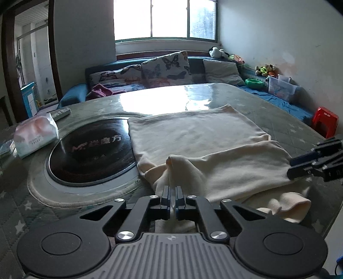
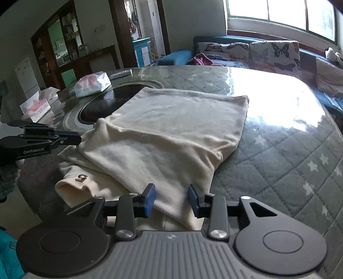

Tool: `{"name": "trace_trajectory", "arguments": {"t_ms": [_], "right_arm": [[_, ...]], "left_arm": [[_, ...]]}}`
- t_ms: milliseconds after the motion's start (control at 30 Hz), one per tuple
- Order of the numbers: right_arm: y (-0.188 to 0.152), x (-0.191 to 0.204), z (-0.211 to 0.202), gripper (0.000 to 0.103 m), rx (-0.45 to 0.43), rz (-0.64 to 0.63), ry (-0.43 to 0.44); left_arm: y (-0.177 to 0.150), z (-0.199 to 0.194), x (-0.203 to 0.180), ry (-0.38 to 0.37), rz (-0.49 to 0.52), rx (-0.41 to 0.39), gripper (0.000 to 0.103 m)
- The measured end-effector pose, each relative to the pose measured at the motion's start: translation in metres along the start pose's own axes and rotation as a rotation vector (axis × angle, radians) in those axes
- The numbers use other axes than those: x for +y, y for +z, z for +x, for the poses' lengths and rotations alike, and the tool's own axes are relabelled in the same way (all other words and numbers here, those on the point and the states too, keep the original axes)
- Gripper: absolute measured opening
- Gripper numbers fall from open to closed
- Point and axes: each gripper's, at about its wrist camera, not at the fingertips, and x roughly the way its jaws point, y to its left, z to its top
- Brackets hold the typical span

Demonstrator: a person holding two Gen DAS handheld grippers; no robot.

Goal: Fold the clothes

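Left wrist view shows the cream garment (image 1: pixel 193 139) lying partly folded on the desk (image 1: pixel 278 111), its flat body reaching toward 12 o'clock and a folded layer lying across the near part, with a sleeve cuff (image 1: pixel 293 208) hanging out at 4 o'clock. The left hand-held gripper (image 1: pixel 172 201) has its two fingers pressed almost together on a pinched ridge of that cloth, which rises in a small peak just ahead of the tips. The right hand-held gripper (image 1: pixel 308 165) enters at 3 o'clock, touching the edge of the folded layer. In the right wrist view the same garment (image 2: pixel 171 128) fills the centre, and the right hand-held gripper (image 2: pixel 171 199) stands with its blue pads (image 2: pixel 150 199) spread apart on either side of the near corner of the folded layer, clamping nothing. The left hand-held gripper (image 2: pixel 72 137) sits at 9 o'clock against the cloth's edge. A small brown logo (image 2: pixel 81 178) marks the cuff at 8 o'clock. Beyond the garment, at 10 o'clock, a round black cooktop (image 1: pixel 92 150) is set into the desk, partly covered by the cloth. A tissue pack (image 1: pixel 36 135) lies further out at 9 o'clock, a remote control (image 1: pixel 61 112) behind it, and a sofa with butterfly cushions (image 1: pixel 165 66) stands at 12 o'clock under the window (image 1: pixel 165 19).
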Motion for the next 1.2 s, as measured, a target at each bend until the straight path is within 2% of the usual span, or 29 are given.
{"name": "trace_trajectory", "arguments": {"t_ms": [133, 300, 400, 533, 700, 800, 967, 1200], "right_arm": [[0.009, 0.001, 0.001, 0.034, -0.027, -0.017, -0.011], [0.021, 0.003, 0.012, 0.034, -0.053, -0.030, -0.008], [0.025, 0.005, 0.019, 0.034, -0.061, -0.039, -0.006], [0.028, 0.000, 0.031, 0.033, -0.052, -0.038, -0.026], [0.028, -0.007, 0.033, 0.033, -0.034, -0.044, -0.040], [0.031, -0.004, 0.027, 0.033, -0.045, -0.061, -0.031], [0.030, 0.013, 0.024, 0.033, -0.051, -0.104, 0.012], [0.018, 0.029, 0.027, 0.033, -0.004, -0.168, 0.024]], "left_arm": [[0.011, 0.008, -0.002, -0.013, -0.018, -0.001, 0.010], [0.024, 0.022, -0.013, -0.061, -0.017, -0.039, 0.010], [0.026, 0.035, -0.018, -0.078, 0.001, -0.028, 0.010], [0.021, 0.048, -0.011, -0.028, -0.001, 0.014, 0.010], [0.011, 0.035, 0.003, -0.027, 0.021, 0.009, 0.010], [0.013, 0.028, 0.006, -0.011, 0.020, -0.001, 0.016], [0.011, 0.018, 0.002, -0.057, 0.046, -0.023, 0.016], [-0.001, 0.022, -0.007, -0.043, 0.144, 0.028, 0.017]]}}
